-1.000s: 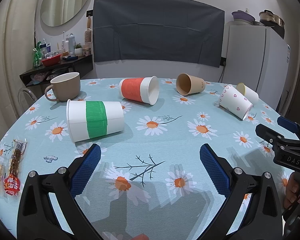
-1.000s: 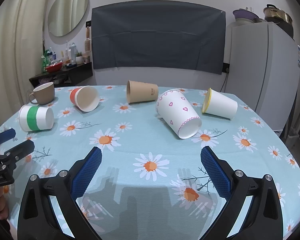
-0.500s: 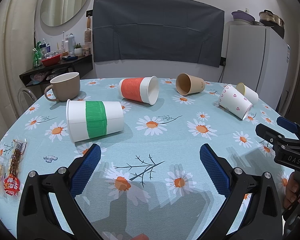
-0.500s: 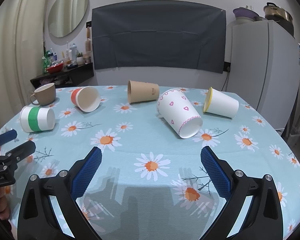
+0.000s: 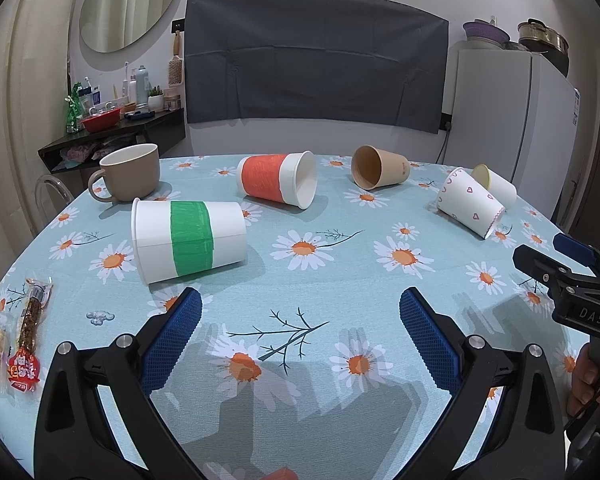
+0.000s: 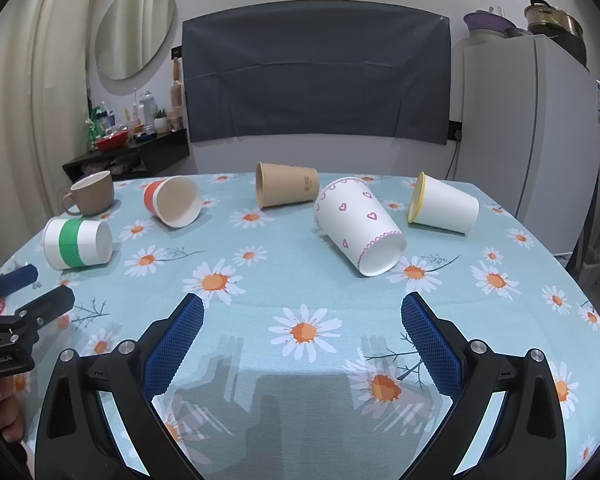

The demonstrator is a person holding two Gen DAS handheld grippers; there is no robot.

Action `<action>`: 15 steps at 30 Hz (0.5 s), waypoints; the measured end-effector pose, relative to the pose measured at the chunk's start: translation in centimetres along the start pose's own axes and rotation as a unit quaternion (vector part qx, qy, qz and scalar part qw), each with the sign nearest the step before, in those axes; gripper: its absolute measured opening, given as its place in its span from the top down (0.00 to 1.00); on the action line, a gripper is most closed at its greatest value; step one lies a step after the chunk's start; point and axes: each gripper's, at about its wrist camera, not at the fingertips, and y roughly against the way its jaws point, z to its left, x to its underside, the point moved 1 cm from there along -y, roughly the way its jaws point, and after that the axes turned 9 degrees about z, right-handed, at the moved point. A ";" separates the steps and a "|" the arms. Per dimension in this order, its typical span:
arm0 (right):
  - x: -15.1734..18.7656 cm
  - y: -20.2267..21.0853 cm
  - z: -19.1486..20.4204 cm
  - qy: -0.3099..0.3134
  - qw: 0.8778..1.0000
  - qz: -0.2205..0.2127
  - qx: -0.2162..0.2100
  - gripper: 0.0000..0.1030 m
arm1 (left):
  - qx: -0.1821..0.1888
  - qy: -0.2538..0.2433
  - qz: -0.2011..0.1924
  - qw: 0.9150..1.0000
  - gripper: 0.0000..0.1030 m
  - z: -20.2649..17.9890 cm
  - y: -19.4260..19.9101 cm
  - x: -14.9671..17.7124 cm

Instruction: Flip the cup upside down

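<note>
You have five paper cups on the tabletop [image 5: 340, 280], all lying on their sides, plus one upright mug [image 5: 130, 172]. Counted: green-banded cup [image 5: 188, 236] at 11 o'clock of your left hand-held gripper [image 5: 298, 320], orange-banded cup [image 5: 278, 184], brown cup [image 5: 378, 167], heart-print cup [image 6: 360, 226] at 12 o'clock of your right hand-held gripper [image 6: 302, 322], yellow-rimmed cup [image 6: 444, 208]. Both grippers stand spread wide, gripping nothing.

"DAS" on right hand-held gripper [image 5: 572, 276] body.
</note>
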 end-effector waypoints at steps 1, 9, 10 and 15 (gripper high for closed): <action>0.0 0.0 0.0 0.000 1.000 0.000 -0.001 0.08 | 0.000 -0.001 0.000 1.000 0.06 -0.1 0.0 0.0; 0.1 -0.1 0.0 -0.001 1.000 0.001 -0.003 0.08 | 0.000 -0.001 0.000 1.000 0.06 -0.1 0.0 0.2; 0.1 -0.1 0.0 -0.001 1.000 0.002 -0.004 0.08 | 0.000 -0.001 0.000 1.000 0.06 -0.1 0.0 0.1; 0.1 -0.2 0.0 -0.002 1.000 0.003 -0.005 0.08 | 0.000 0.000 -0.001 1.000 0.06 0.0 0.1 0.0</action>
